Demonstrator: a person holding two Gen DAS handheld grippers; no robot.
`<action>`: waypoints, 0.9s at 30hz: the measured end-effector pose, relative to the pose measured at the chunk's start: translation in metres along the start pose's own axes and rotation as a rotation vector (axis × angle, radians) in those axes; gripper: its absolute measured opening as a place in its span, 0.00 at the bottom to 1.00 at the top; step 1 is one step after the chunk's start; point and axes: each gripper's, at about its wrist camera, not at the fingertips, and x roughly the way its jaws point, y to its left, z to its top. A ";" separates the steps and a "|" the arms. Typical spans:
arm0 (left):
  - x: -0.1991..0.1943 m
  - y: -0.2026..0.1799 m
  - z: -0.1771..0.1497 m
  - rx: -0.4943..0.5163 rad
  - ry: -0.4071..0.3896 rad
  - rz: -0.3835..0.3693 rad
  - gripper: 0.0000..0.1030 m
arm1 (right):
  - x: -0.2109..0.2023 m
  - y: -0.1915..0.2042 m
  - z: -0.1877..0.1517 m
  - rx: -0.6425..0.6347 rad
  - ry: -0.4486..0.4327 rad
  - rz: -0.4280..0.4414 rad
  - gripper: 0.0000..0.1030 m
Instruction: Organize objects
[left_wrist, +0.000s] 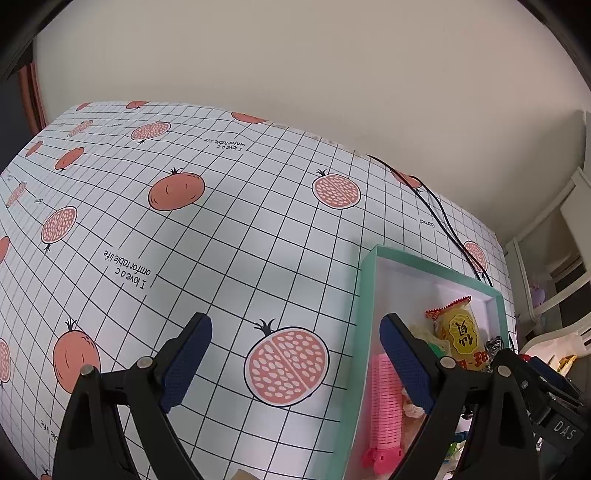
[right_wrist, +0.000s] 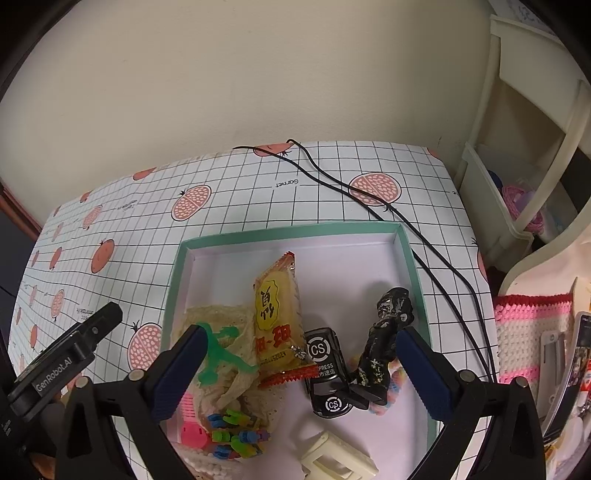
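1. The right gripper (right_wrist: 301, 363) is holding its blue-padded fingers (right_wrist: 177, 373) spread wide with nothing between them, hovering over a shallow mint-green cardboard box (right_wrist: 291, 230) with a white floor.
2. Below it are lying a yellow snack packet with red crimped ends (right_wrist: 279, 314), a black toy car with round CS badges (right_wrist: 325, 373) and a black glossy figurine (right_wrist: 384, 339), which is leaning on the car; all are crowded together in the near half of the box.
3. The left gripper (left_wrist: 295, 369) is also gaping and empty, over the grid-patterned tablecloth with pomegranate prints (left_wrist: 229, 236); its right finger is sitting over the box's left edge, above a pink ribbed hair roller (left_wrist: 386, 398).
4. Likely risk: items are touching, so a closing pinch could be catching two at once, or tipping the figurine.
5. A green stretchy toy figure (right_wrist: 221, 354) is draped on a cream mesh pouch (right_wrist: 225, 369), and could be snagging a finger.
6. Two thin black cables (right_wrist: 406, 229) are running beside the box's far right corner, and a careless sweep could be dragging them.
7. Both grippers are tilting downward toward the table, the left one just left of the right.
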 end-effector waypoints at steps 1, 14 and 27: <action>0.000 0.000 0.000 0.003 -0.001 0.000 0.90 | 0.000 0.000 0.000 -0.002 0.001 0.001 1.00; -0.012 -0.002 0.002 0.032 -0.015 -0.050 0.90 | -0.010 0.008 -0.003 -0.022 0.010 0.013 1.00; -0.041 0.005 0.005 0.103 -0.054 -0.020 0.90 | -0.037 0.022 -0.008 -0.050 0.001 0.018 1.00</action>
